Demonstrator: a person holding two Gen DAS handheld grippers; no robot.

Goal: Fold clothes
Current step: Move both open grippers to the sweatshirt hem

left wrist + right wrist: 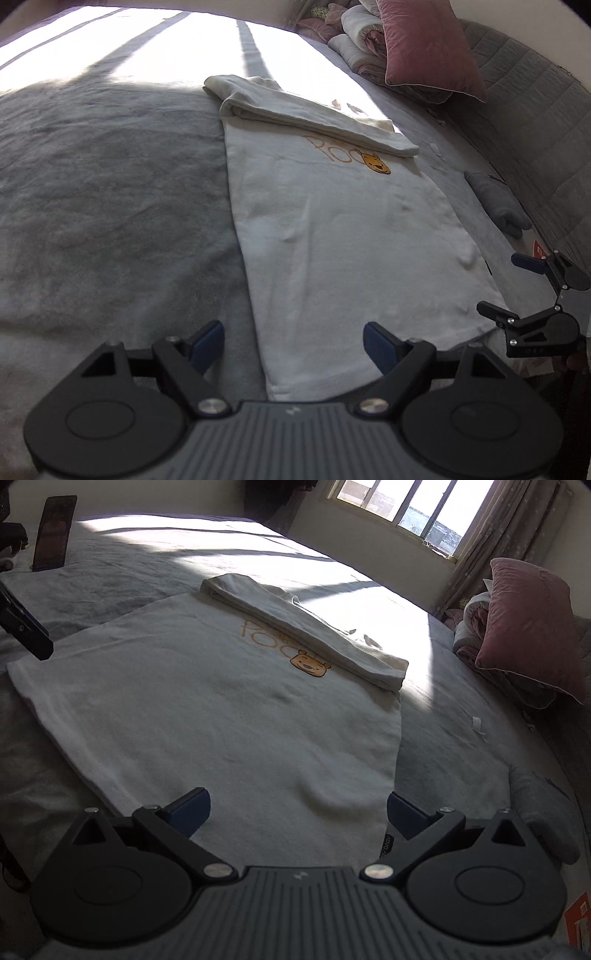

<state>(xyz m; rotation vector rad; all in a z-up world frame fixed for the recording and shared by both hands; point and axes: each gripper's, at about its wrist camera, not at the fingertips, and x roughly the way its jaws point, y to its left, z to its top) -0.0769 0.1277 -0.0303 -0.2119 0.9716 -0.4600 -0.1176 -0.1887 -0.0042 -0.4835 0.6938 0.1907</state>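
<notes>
White shirt flat on bed, top part folded down over print, lower hem unfolded; left tongs and right tongs wide, empty.

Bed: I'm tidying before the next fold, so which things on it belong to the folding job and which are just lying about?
Job:
- white shirt, sleeves folded across its top
- left gripper, open
- right gripper, open

Lying about:
- pink pillow
- rolled quilt
- grey bundle
- grey blanket
</notes>
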